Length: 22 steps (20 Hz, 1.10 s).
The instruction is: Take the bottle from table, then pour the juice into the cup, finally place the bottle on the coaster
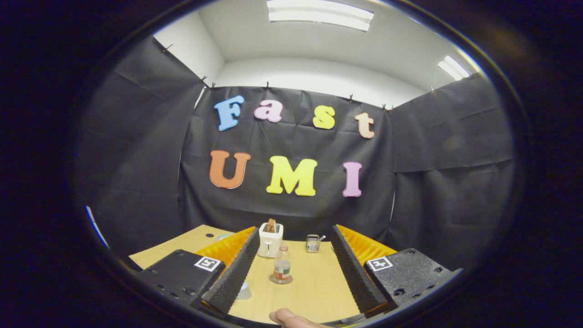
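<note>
a wooden table (314, 291) in a booth. left to right: a cup (242, 289), seemingly, half hidden behind the left finger; a white toaster (270, 240) at the far edge; the bottle (282, 269) upright on a coaster (281, 279), between the spread jaws of the gripper (294, 273), which hold nothing; a small metal object (312, 243) far right. the bottle looks placed already; best to back straight away, fingers wide.

We are finding no wording we can read: the small clear plastic bottle (282, 269) is carrying a red and green label too small to make out, and the gripper (291, 269), fingers spread apart, is wearing square black-and-white marker tags.
</note>
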Each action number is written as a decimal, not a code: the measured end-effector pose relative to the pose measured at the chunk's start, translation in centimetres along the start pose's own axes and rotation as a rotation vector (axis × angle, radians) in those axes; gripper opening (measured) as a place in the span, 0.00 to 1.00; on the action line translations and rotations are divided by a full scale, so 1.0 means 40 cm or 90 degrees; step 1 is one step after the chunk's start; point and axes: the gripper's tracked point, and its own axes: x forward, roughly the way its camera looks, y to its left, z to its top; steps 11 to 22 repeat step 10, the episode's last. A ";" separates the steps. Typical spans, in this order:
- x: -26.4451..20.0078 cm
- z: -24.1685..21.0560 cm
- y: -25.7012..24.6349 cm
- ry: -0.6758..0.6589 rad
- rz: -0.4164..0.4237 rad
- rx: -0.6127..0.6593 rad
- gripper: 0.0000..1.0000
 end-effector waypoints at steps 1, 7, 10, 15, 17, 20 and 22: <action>-0.014 -0.016 -0.001 0.007 0.003 0.004 1.00; -0.069 -0.039 -0.023 0.024 -0.003 0.033 1.00; -0.101 -0.024 -0.040 0.016 -0.009 0.049 1.00; -0.101 -0.024 -0.040 0.016 -0.009 0.049 1.00; -0.101 -0.024 -0.040 0.016 -0.009 0.049 1.00; -0.101 -0.024 -0.040 0.016 -0.009 0.049 1.00; -0.101 -0.024 -0.040 0.016 -0.009 0.049 1.00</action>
